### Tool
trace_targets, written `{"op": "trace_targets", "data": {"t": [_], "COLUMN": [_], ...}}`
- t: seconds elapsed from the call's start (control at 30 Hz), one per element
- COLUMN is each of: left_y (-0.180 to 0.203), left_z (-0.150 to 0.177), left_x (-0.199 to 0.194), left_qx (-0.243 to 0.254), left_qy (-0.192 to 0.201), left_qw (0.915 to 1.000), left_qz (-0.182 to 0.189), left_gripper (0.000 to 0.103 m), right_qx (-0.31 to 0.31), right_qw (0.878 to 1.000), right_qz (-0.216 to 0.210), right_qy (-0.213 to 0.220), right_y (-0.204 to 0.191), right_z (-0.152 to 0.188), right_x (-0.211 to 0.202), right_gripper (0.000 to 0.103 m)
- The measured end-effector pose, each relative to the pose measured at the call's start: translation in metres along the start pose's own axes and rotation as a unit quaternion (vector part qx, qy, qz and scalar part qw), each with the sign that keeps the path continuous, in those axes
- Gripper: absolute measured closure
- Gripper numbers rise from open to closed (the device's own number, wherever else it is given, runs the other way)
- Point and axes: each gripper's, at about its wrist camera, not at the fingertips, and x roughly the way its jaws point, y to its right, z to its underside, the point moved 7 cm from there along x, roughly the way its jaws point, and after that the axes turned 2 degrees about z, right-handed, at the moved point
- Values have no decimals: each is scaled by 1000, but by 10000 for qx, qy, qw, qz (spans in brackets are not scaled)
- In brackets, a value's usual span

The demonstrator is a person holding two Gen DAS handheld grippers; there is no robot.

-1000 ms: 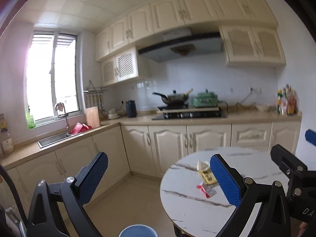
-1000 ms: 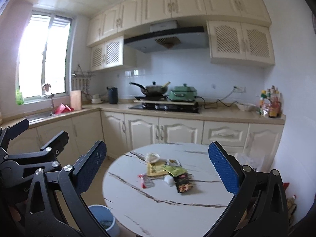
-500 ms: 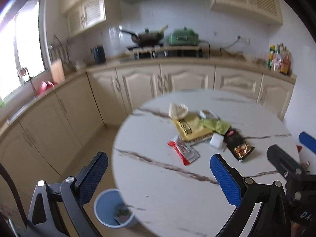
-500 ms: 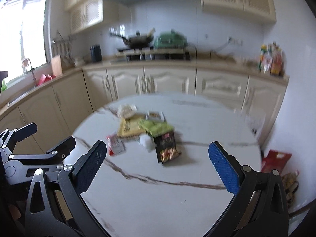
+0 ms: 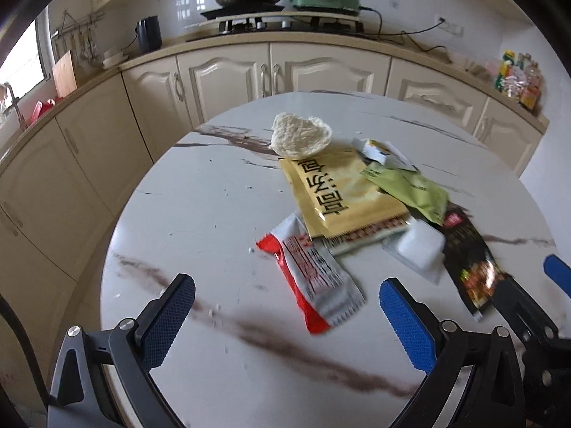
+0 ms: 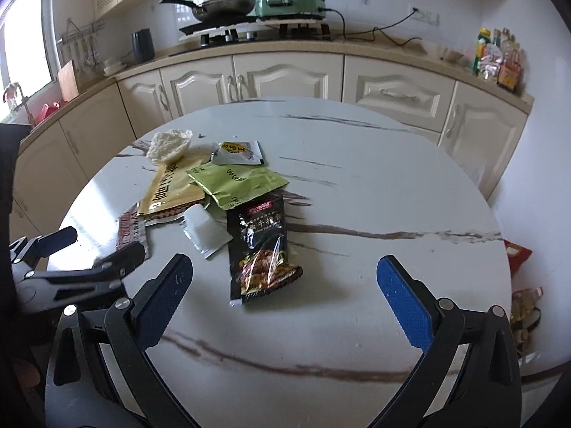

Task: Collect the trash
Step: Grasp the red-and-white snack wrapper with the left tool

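Note:
A pile of trash lies on the round marble table (image 5: 200, 214) (image 6: 374, 185). It holds a red and silver wrapper (image 5: 314, 278), a yellow packet (image 5: 339, 192) (image 6: 167, 187), a green packet (image 5: 414, 189) (image 6: 237, 182), a black snack bag (image 6: 262, 246) (image 5: 467, 264), a white plastic cup (image 6: 205, 228) (image 5: 417, 249), a small sachet (image 6: 237, 151) and a white crumpled piece (image 5: 299, 135) (image 6: 167, 144). My left gripper (image 5: 285, 321) is open, just short of the red wrapper. My right gripper (image 6: 285, 306) is open, just short of the black bag. Neither holds anything.
Cream kitchen cabinets (image 6: 285, 75) and a counter with a stove, a wok (image 6: 221, 3) and a green cooker (image 6: 292, 0) run behind the table. Bottles (image 6: 496, 57) stand at the counter's right end. Snack bags (image 6: 517, 249) lie on the floor right of the table.
Both grippers have tilted down and come in over the table. The trash pile now fills the middle of both views, and the blue bin on the floor has left the views.

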Motion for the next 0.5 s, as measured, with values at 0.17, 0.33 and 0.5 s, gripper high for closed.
{"op": "trace_targets", "data": {"t": [0.17,0.33,0.5], "left_y": [-11,-18,-26], "left_z": [-7,-8,7], "left_x": [20,20,10], "left_qx": [-88,64,114], "left_qy": [-153,-25,14], "left_qw": [9998,9999,9994], "left_qz": [11,127,311], "left_gripper": [12,40,73], "right_qx": [-13,-54,-198], "right_qw": [9999,9998,9987], "right_qz": [-76,-134,-396], "right_qy": [-68,-133,-243], "right_y": [-1,-6,-23], "right_z": [-4,-7,-9], "right_x": [8,16,25], "right_gripper": [0,0,0]}}
